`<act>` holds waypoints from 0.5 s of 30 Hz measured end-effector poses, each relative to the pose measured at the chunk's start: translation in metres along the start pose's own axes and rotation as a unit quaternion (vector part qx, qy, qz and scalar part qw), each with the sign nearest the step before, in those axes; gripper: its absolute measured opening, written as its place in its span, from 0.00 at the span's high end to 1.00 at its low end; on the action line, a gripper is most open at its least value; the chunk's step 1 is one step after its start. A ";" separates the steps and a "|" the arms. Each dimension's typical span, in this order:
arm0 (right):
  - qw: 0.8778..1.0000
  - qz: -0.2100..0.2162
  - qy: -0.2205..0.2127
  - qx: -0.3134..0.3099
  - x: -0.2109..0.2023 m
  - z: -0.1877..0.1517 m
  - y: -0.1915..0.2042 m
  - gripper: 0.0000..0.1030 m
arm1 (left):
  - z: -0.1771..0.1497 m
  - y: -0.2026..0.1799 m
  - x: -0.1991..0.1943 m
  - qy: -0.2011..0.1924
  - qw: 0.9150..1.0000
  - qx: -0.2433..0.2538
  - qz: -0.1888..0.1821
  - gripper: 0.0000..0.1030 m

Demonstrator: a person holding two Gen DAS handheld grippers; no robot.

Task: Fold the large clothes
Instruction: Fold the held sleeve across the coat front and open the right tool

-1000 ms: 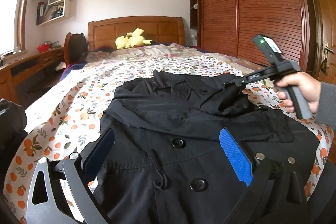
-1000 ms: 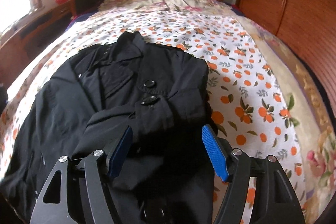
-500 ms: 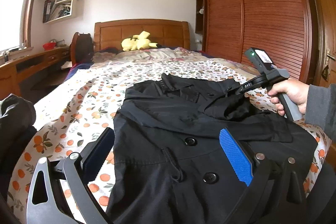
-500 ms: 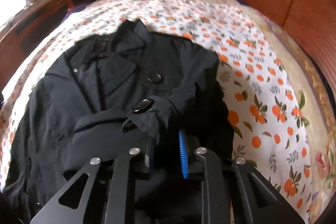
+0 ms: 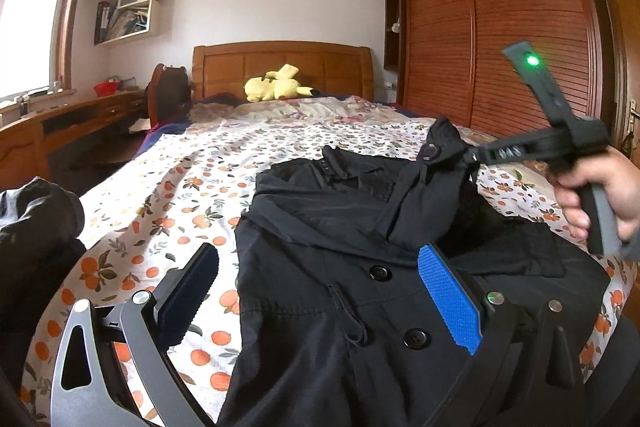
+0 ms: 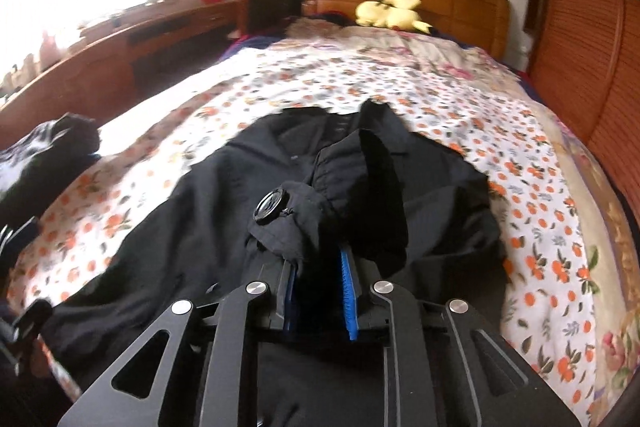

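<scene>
Fingers of right gripper [image 6: 318, 279] clamp cuff [image 6: 290, 227] of black coat [image 5: 360, 267], jaws easing open slightly but fabric pinched between blue pads; sleeve lifted off coat body, likely to carry it across chest for fold. Left gripper [image 5: 316, 291] fingers wide apart, nothing between them, hovering over coat hem near front buttons, probably ready to pin or grab. Coat lies face up on bed [image 5: 168, 187] with orange-print sheet. Room: wooden headboard, yellow plush toy [image 5: 276, 89], slatted wardrobe [image 5: 500, 27] on right, desk by window on left.
</scene>
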State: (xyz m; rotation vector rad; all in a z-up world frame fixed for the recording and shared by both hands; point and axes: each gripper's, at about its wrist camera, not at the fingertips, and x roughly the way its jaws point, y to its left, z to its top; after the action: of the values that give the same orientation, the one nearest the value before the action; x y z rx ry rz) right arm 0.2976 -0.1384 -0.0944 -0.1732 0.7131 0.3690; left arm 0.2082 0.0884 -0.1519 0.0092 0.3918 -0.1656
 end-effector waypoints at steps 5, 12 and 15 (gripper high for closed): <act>0.999 0.030 0.003 -0.013 -0.014 -0.018 0.020 0.76 | 0.001 0.000 -0.002 -0.001 1.000 0.000 0.008 0.02; 0.998 0.055 0.012 -0.015 -0.034 -0.048 0.038 0.68 | -0.001 -0.002 -0.005 0.000 1.000 0.005 0.013 0.02; 0.998 0.066 0.015 -0.009 -0.043 -0.059 0.040 0.61 | -0.003 -0.005 -0.006 0.001 1.000 0.008 0.016 0.02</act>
State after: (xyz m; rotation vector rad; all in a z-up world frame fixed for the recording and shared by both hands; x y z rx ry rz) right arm 0.2163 -0.1296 -0.1114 -0.1489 0.7539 0.5003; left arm 0.2012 0.0847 -0.1520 0.0307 0.3927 -0.1372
